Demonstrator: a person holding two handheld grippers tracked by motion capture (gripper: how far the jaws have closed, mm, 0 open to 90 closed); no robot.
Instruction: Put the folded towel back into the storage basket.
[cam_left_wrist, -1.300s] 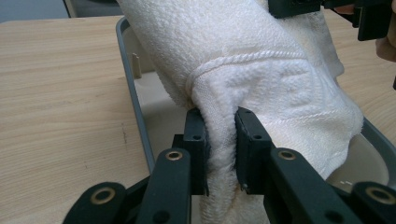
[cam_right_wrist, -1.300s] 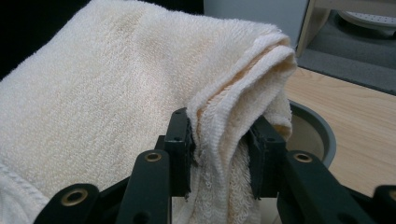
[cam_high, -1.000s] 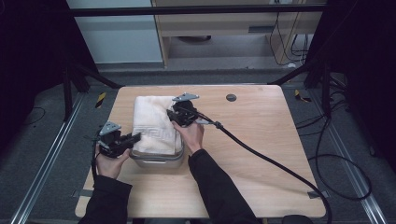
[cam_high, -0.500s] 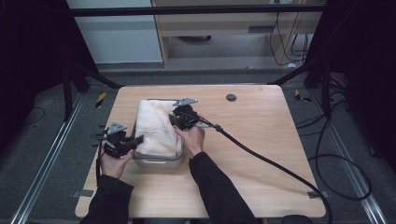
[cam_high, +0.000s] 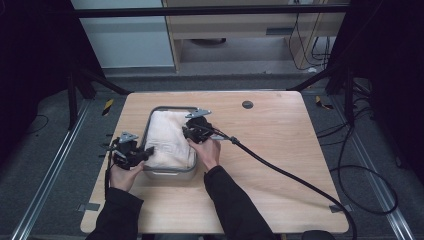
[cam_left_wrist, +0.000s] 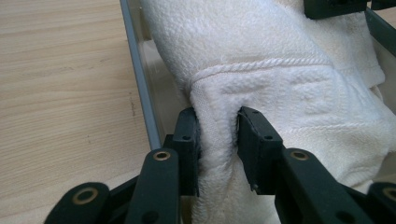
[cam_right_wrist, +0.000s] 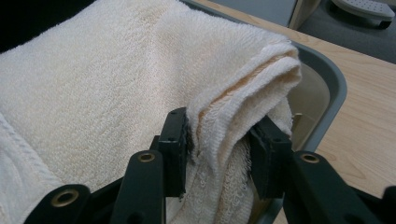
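Observation:
A folded cream towel (cam_high: 167, 137) lies in a clear bin with a grey rim (cam_high: 169, 107) on the wooden table. My left gripper (cam_high: 145, 154) is at the bin's near left corner. In the left gripper view, a fold of the towel (cam_left_wrist: 280, 56) sits between the jaws of that gripper (cam_left_wrist: 217, 135), touching both pads. My right gripper (cam_high: 187, 134) is at the bin's right side. Its jaws (cam_right_wrist: 222, 140) hold the towel's layered edge (cam_right_wrist: 233, 93), beside the rim (cam_right_wrist: 327, 74). Both pairs of jaws have just been opening, with the towel still between them.
A thick black cable (cam_high: 290, 172) runs from the right gripper across the table (cam_high: 280, 130) to the near right corner. A small dark disc (cam_high: 247, 104) lies near the far edge. Metal rails and dark frame posts flank the table.
The towel has sunk lower into the bin, so the bin's far rim now shows. Both hands have stayed almost in place.

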